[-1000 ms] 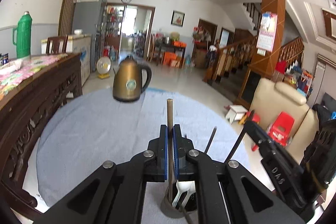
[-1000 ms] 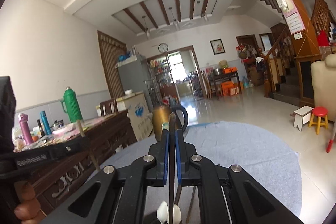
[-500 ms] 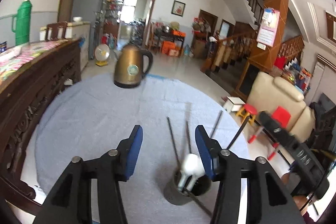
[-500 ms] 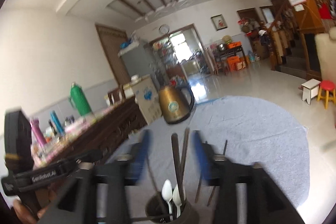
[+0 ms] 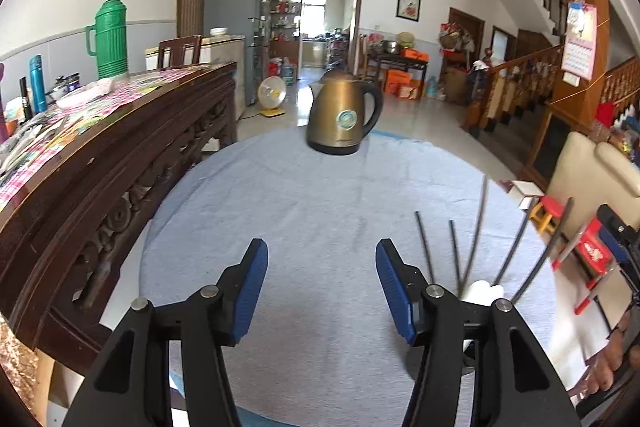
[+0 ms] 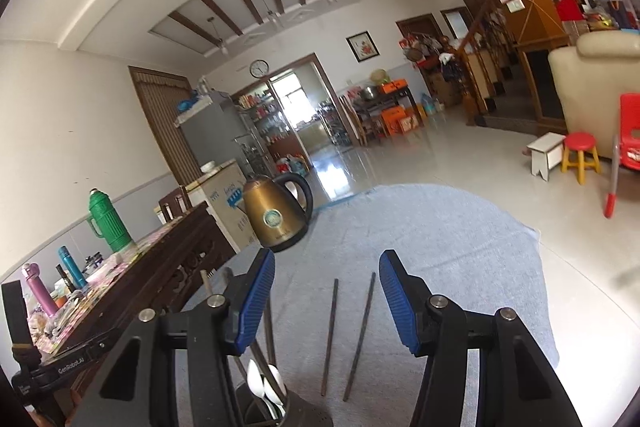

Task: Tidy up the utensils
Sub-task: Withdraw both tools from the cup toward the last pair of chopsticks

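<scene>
Fingers of the left gripper (image 5: pixel 320 291) stood spread and were opening further, with only bare cloth between the blue pads. Fingers of the right gripper (image 6: pixel 326 301) likewise stood spread, nothing pinched; two dark chopsticks (image 6: pixel 348 337) lay on the cloth in the gap ahead of them, side by side, apart from the pads.

Utensil holder (image 6: pixel 304 413): dark, round, upright on the tabletop (image 5: pixel 320 195), seen at the lower edge of the right wrist view, partly behind the left-hand finger. Contents: two white spoons (image 6: pixel 266 385), bowls up, and several dark chopsticks standing and fanning outward (image 5: pixel 478 227). In the left wrist view the holder's body was hidden behind the right-hand finger; only the fanned sticks and a white spoon bowl (image 5: pixel 486 291) showed above it.

Tabletop: round, covered in pale blue cloth.

Kettle (image 5: pixel 344 115): bronze-coloured, black handle, lid closed, upright at the far edge of the tabletop, well apart from the holder. Contents not visible.
</scene>
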